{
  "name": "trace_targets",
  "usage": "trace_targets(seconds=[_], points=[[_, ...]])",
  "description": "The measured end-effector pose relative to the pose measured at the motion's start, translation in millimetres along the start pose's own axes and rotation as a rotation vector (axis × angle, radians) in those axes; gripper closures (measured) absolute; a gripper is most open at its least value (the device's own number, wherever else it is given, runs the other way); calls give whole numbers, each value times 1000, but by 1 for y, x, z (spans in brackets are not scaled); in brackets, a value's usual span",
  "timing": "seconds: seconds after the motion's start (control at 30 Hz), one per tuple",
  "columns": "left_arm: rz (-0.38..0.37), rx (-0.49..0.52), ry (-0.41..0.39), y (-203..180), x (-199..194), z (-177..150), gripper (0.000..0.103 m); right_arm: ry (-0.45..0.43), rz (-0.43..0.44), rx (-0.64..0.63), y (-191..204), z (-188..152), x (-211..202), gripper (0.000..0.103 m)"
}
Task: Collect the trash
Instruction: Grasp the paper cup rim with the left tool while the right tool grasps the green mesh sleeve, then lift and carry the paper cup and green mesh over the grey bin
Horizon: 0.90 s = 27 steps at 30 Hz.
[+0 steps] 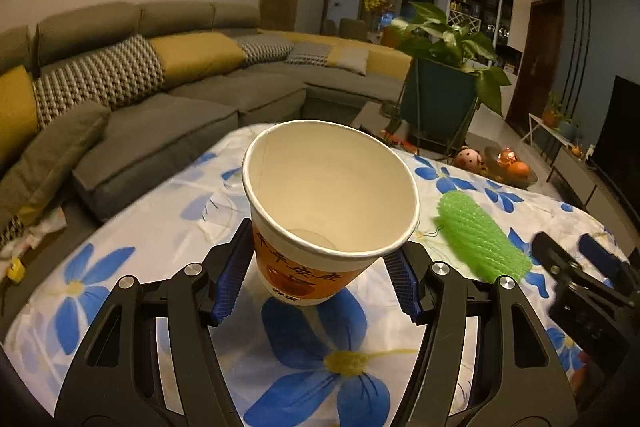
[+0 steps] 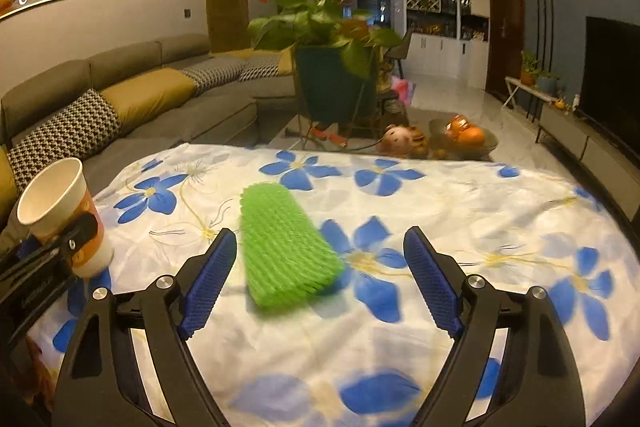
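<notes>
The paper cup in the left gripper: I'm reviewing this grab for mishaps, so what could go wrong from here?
1. The paper cup is tilted and pinched low on its wall by the left gripper; thin paper may crush or slip out.
2. The green foam net lies off-centre, nearer one pad of the open right gripper; closing may nudge it aside rather than catch it.
3. The loose flowered cloth could snag in the pads.

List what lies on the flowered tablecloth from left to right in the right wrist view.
Paper cup held by the left gripper → right gripper's left finger → green foam net → right gripper's right finger, all over the flowered tablecloth.
</notes>
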<state>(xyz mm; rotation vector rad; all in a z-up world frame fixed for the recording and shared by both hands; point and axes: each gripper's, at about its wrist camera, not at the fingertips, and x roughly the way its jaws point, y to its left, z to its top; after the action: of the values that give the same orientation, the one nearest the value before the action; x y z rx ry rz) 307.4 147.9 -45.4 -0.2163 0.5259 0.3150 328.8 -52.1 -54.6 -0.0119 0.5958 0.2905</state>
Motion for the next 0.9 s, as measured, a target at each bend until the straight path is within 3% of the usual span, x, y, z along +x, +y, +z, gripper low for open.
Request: trace_targets(seconds=[0.17, 0.3, 0.43, 0.53, 0.9], points=[[-19, -23, 21, 6, 8, -3, 42, 71, 6, -38, 12, -5, 25, 29], [-31, -38, 49, 8, 16, -7, 43, 142, -5, -54, 16, -10, 42, 47], [-36, -40, 45, 7, 15, -8, 43, 172, 2, -91, 23, -15, 47, 77], [-51, -42, 40, 7, 14, -9, 43, 163, 10, -114, 27, -16, 45, 85], [-166, -56, 11, 7, 6, -11, 44, 50, 33, -69, 9, -14, -5, 89]])
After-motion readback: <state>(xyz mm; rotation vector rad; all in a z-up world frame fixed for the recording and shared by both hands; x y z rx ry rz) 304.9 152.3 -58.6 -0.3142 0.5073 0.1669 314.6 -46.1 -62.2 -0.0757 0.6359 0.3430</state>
